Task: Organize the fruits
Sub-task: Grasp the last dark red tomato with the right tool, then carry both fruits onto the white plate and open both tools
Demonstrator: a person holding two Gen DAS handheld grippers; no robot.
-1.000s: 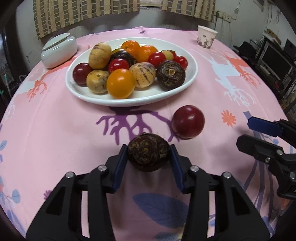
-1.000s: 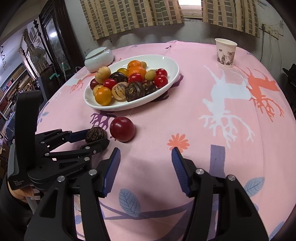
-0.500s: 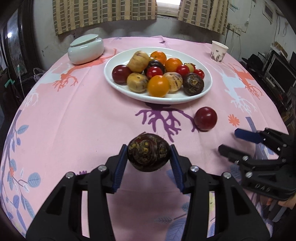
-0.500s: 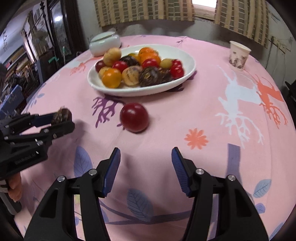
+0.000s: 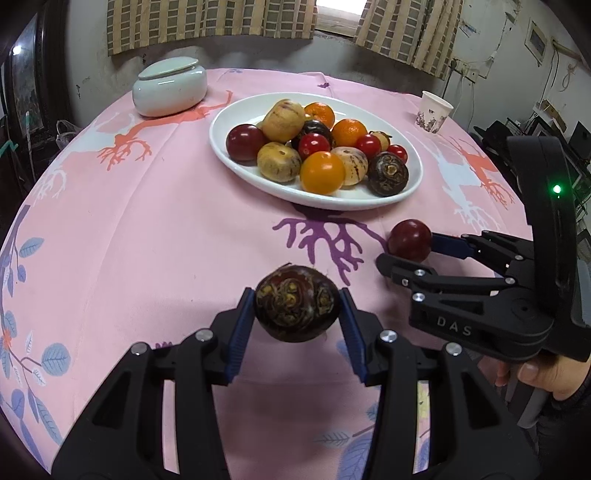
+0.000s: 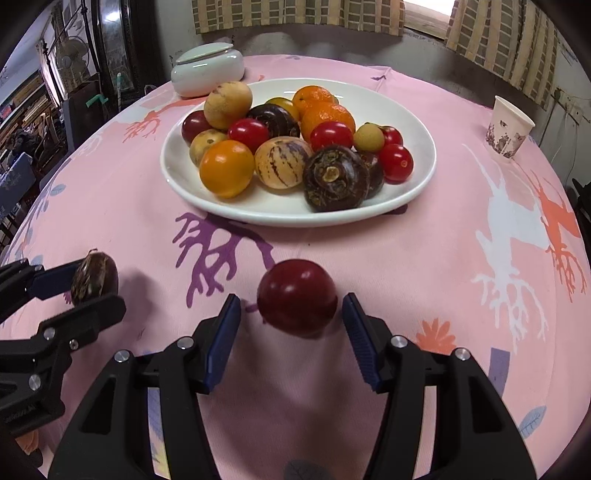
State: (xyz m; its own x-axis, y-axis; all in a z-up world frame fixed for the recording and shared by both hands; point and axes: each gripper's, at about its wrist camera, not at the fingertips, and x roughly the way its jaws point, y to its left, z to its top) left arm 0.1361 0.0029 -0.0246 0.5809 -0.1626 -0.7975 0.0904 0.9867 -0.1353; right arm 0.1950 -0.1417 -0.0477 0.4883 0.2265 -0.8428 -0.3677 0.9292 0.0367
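while the left gripper (image 5: 297,317) clamps a dark brown fruit (image 5: 296,304) above the counter (image 5: 155,236), the right gripper's (image 6: 291,325) jaws stand open around a red fruit (image 6: 297,297) just before the heaped white plate (image 6: 417,162); a lidded jar (image 6: 207,68) and paper cup (image 6: 509,127) stand beyond.

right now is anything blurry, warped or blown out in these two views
Left wrist view: sharp, fisheye bows the table edge, window blown out, dark fruit crisp. Right wrist view: same barrel warp, red fruit casts a soft shadow, glare on the white plate rim.
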